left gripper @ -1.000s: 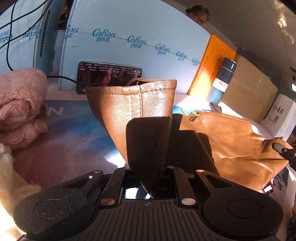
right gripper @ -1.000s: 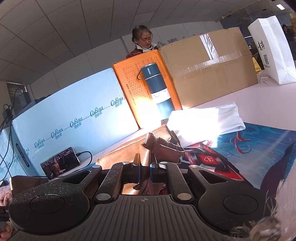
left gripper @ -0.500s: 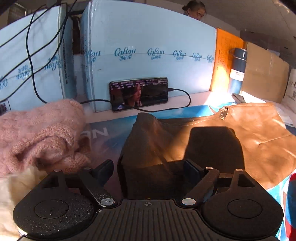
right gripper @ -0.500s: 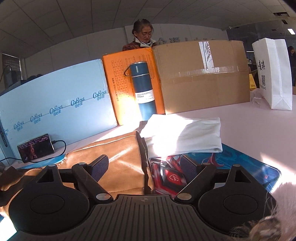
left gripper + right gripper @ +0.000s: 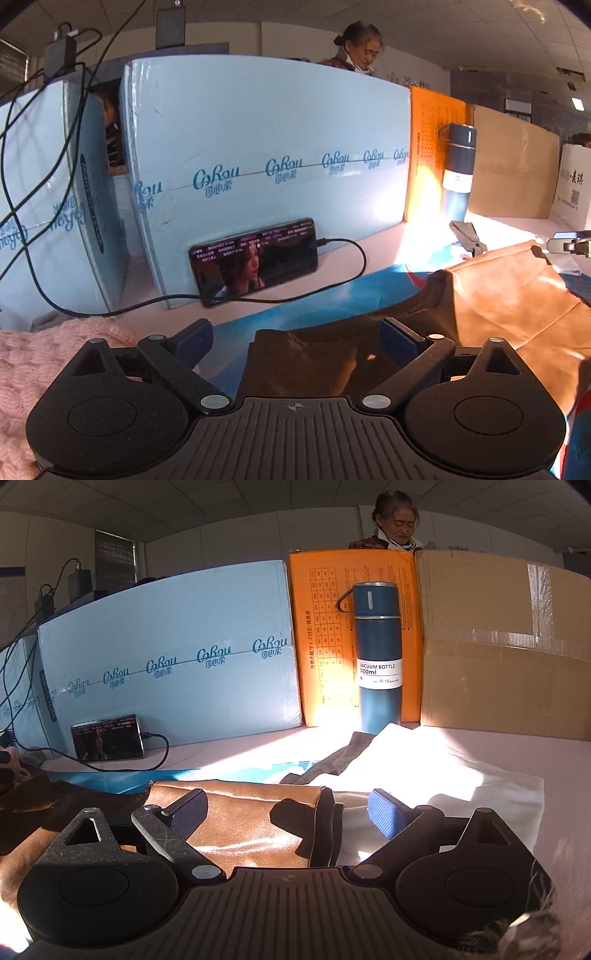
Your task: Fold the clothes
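A tan leather garment [image 5: 509, 295] lies folded on the blue printed mat [image 5: 325, 295]. My left gripper [image 5: 295, 339] is open, its fingers either side of the garment's left end, holding nothing. In the right wrist view the same garment [image 5: 251, 812] lies flat with its folded right edge between the fingers of my right gripper [image 5: 291, 808], which is open and empty. The right gripper's tip also shows in the left wrist view [image 5: 569, 245], at the far right.
A phone [image 5: 255, 258] on a cable leans on pale blue boxes [image 5: 266, 177] at the back. A blue vacuum bottle [image 5: 376, 657] stands before orange and brown cartons. A white folded cloth [image 5: 436, 768] lies right of the garment. A pink knit [image 5: 40, 373] lies left.
Both grippers let go of the leather garment and opened. The garment dropped from held upright to lying flat on the mat. Both grippers then drew back and lowered.
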